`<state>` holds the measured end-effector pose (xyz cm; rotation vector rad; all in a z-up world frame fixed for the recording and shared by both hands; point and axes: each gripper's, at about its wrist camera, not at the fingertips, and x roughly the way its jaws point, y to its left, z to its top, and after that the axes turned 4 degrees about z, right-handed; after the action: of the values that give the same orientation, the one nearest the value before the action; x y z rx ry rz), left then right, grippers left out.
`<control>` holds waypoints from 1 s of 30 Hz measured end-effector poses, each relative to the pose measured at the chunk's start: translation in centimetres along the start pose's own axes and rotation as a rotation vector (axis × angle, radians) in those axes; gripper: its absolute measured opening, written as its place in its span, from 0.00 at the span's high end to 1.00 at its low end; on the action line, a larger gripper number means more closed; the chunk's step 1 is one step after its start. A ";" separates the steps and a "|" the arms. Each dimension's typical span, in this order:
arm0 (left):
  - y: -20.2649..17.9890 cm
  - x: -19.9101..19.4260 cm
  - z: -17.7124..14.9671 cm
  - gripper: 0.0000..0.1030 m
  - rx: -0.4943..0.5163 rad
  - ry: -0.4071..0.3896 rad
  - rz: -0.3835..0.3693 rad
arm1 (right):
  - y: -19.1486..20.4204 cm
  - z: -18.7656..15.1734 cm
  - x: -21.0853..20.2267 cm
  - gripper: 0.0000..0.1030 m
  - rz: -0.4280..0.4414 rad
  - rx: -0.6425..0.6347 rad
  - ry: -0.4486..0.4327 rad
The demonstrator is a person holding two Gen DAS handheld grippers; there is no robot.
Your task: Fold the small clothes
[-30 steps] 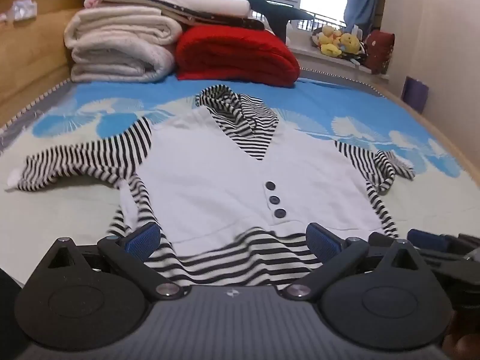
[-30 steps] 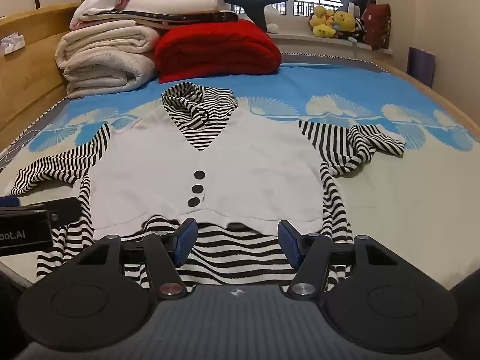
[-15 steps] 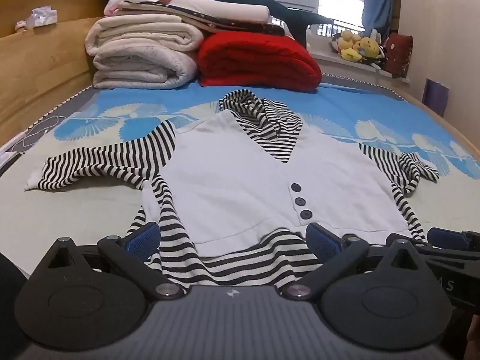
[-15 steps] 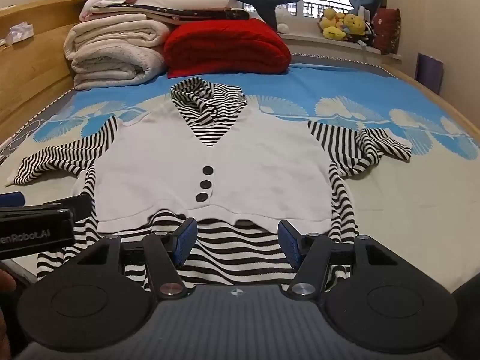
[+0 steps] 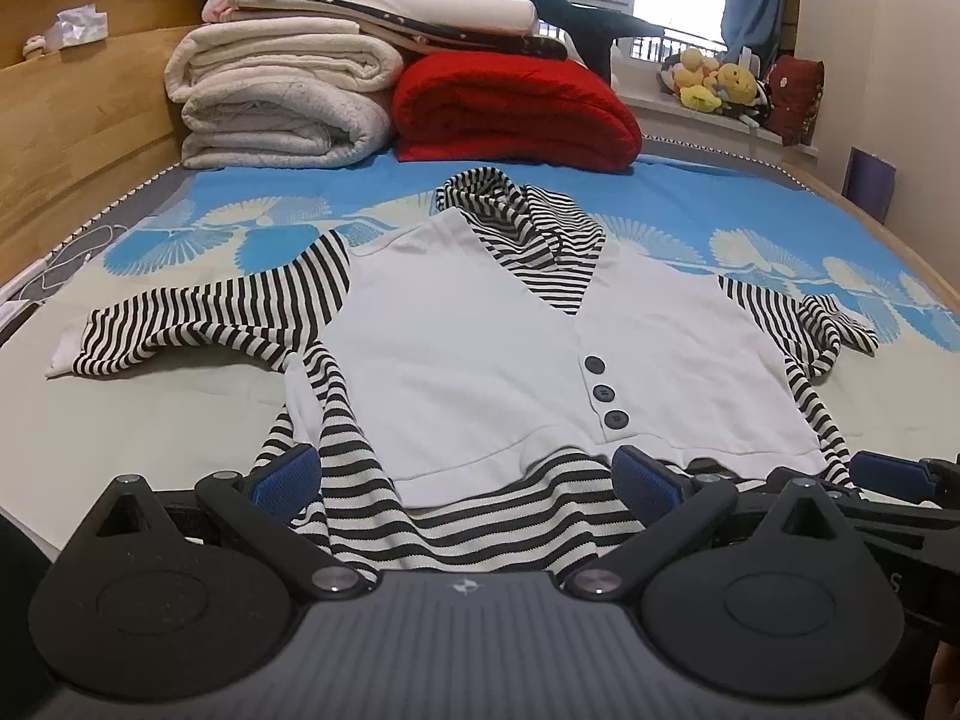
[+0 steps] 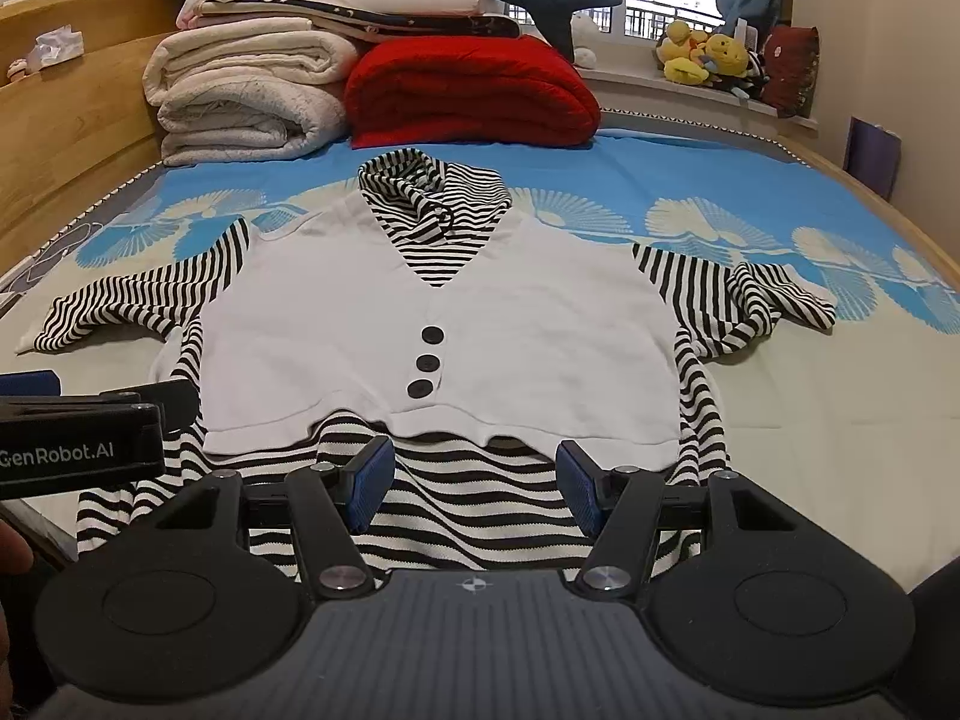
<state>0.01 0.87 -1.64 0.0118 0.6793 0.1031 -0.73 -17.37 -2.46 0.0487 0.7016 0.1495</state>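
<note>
A small top (image 5: pixel 480 354) lies flat, front up, on the bed: white vest front with three dark buttons, black-and-white striped collar, sleeves and hem. It also shows in the right wrist view (image 6: pixel 456 324). Its left sleeve (image 5: pixel 198 324) is spread out; its right sleeve (image 6: pixel 756 300) is bunched. My left gripper (image 5: pixel 465 480) is open and empty over the striped hem near the left corner. My right gripper (image 6: pixel 474 486) is open and empty over the middle of the hem. Each gripper shows at the edge of the other's view.
Folded white quilts (image 5: pixel 282 102) and a red blanket (image 5: pixel 516 108) are stacked at the head of the bed. A wooden side rail (image 5: pixel 72 138) runs along the left. Plush toys (image 6: pixel 708 60) sit on the window sill. The blue patterned sheet (image 6: pixel 690 180) surrounds the top.
Both grippers have shifted slightly leftward and settled near the hem; the top has not moved. Both jaws stay open.
</note>
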 end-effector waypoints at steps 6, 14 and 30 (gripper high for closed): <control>-0.1 -0.1 -0.1 0.00 0.002 -0.007 -0.002 | 0.0 0.0 0.0 0.41 0.001 -0.002 -0.003; -0.1 0.0 -0.1 0.00 0.002 -0.002 -0.002 | 0.1 0.0 -0.1 0.41 0.002 -0.007 -0.006; 0.0 0.1 0.0 0.00 -0.005 0.002 -0.005 | 0.1 0.0 -0.1 0.41 0.003 -0.009 -0.006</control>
<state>0.03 0.88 -1.70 0.0054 0.6807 0.0999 -0.79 -17.28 -2.38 0.0419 0.6952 0.1551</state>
